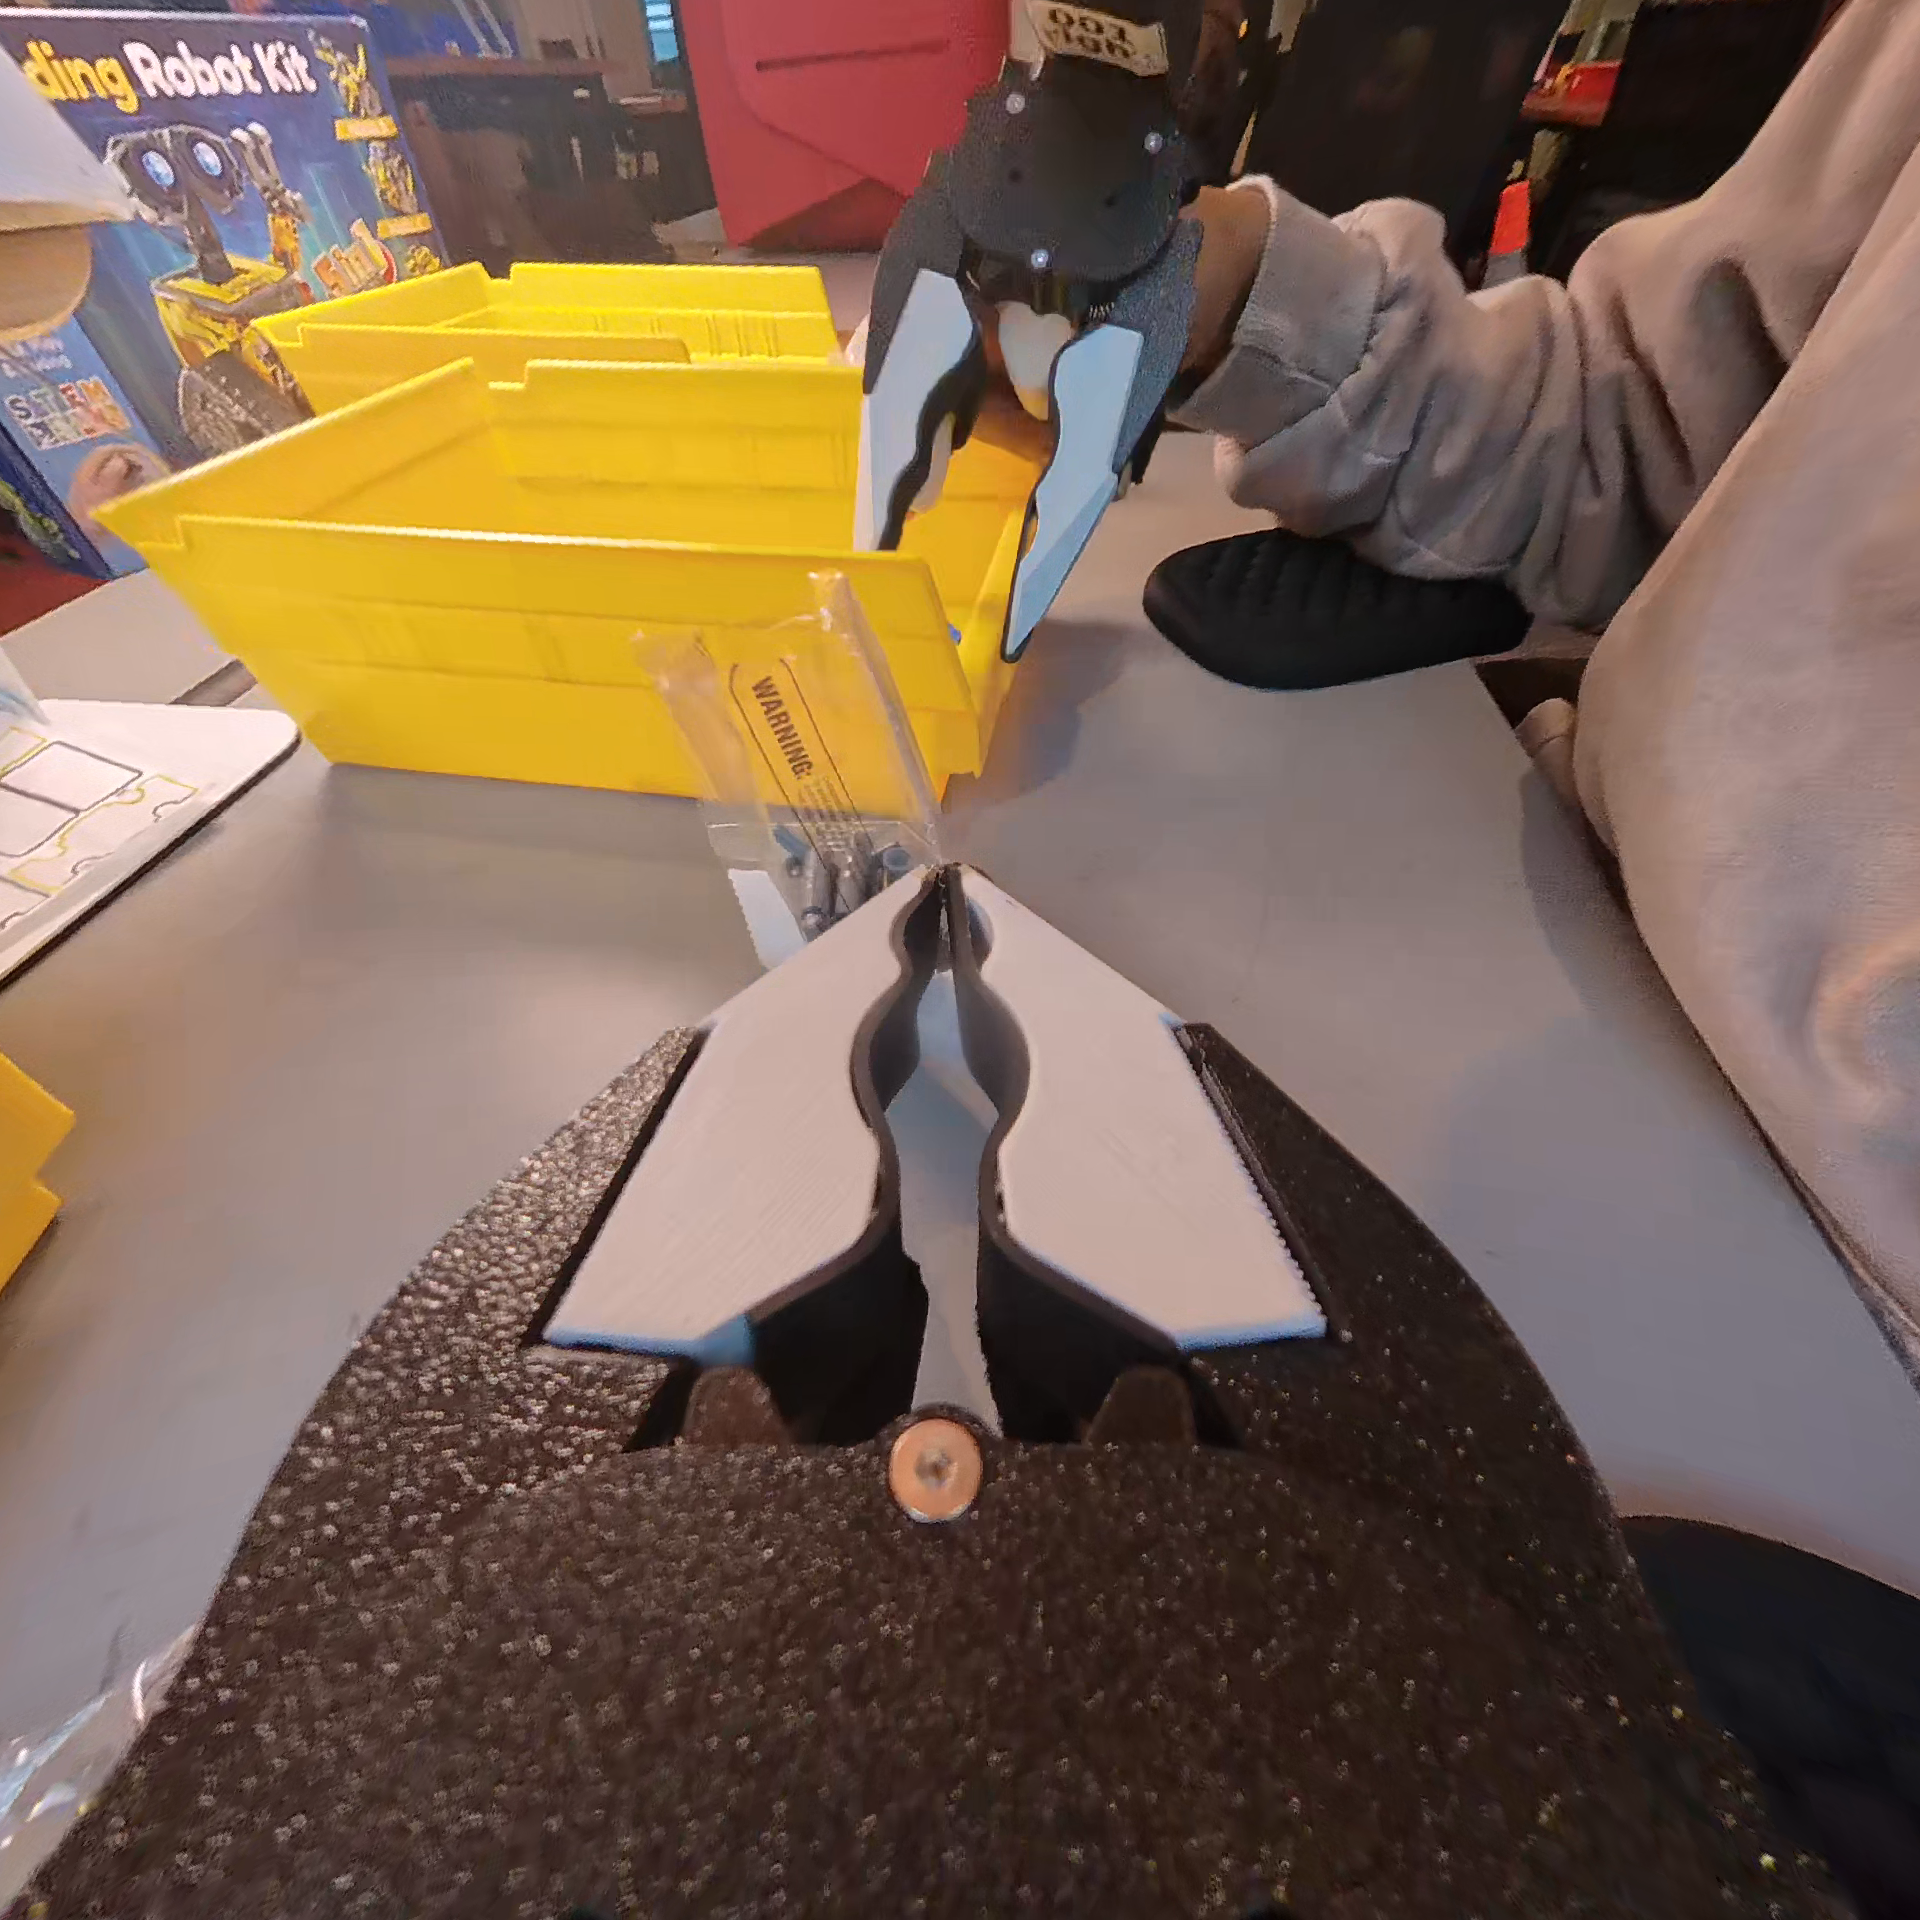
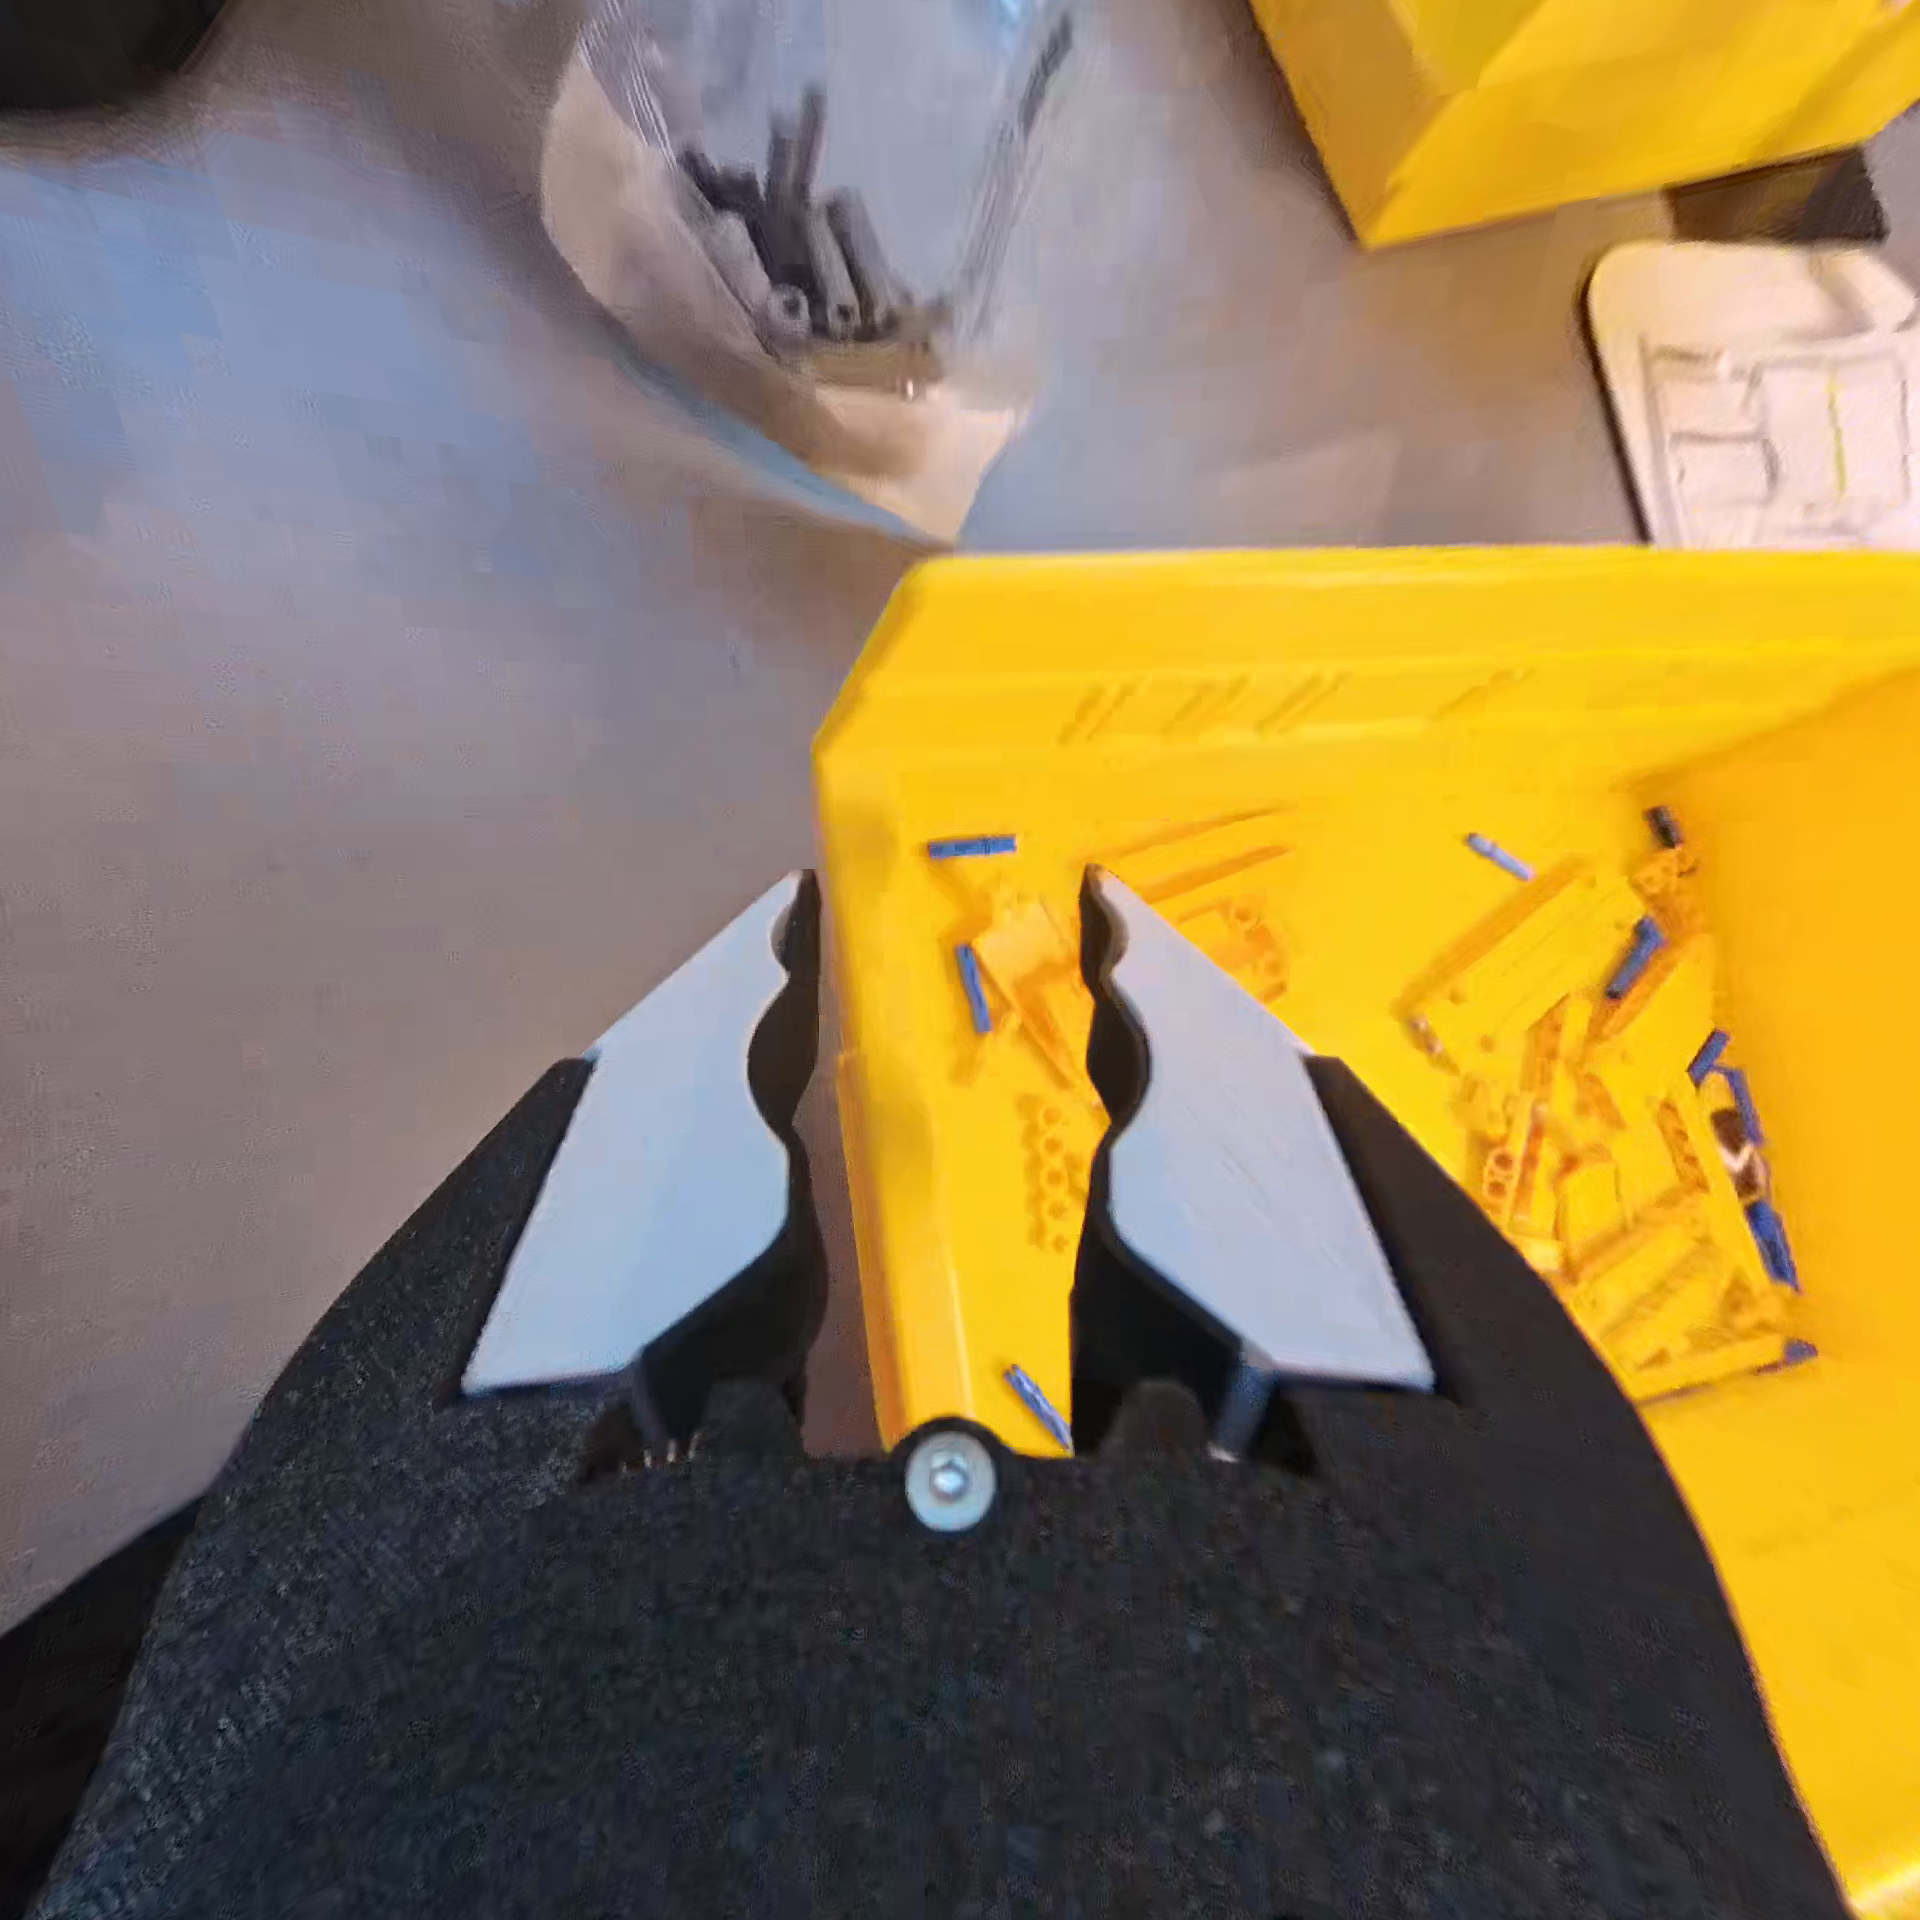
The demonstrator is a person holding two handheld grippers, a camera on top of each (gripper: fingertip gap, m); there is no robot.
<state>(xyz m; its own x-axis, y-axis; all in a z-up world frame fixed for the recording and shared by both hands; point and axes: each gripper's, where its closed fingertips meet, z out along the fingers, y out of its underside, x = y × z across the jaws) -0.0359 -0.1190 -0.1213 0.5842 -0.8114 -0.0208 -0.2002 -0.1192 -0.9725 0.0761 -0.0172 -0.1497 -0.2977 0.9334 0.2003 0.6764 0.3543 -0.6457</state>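
Note:
My left gripper (image 1: 945, 875) is shut on the lower corner of a clear plastic bag (image 1: 810, 748) of small grey parts and holds it upright just above the grey table (image 1: 416, 987). The bag also shows blurred in the right wrist view (image 2: 810, 260). My right gripper (image 2: 945, 881) is open and straddles the near wall of a yellow bin (image 2: 1195, 644), one finger outside and one inside. It also shows in the left wrist view (image 1: 945, 594). The bin holds several yellow pieces (image 2: 1579, 1143) and small blue pins (image 2: 971, 847).
More yellow bins (image 1: 623, 312) stand behind the first, and another (image 1: 21, 1174) is at the left edge. A blue robot kit box (image 1: 208, 260) stands at the back left. A white printed sheet (image 1: 104, 810) lies at left. A person's grey sleeve (image 1: 1455, 395) fills the right. About 15 cm separates my left fingertips from my right.

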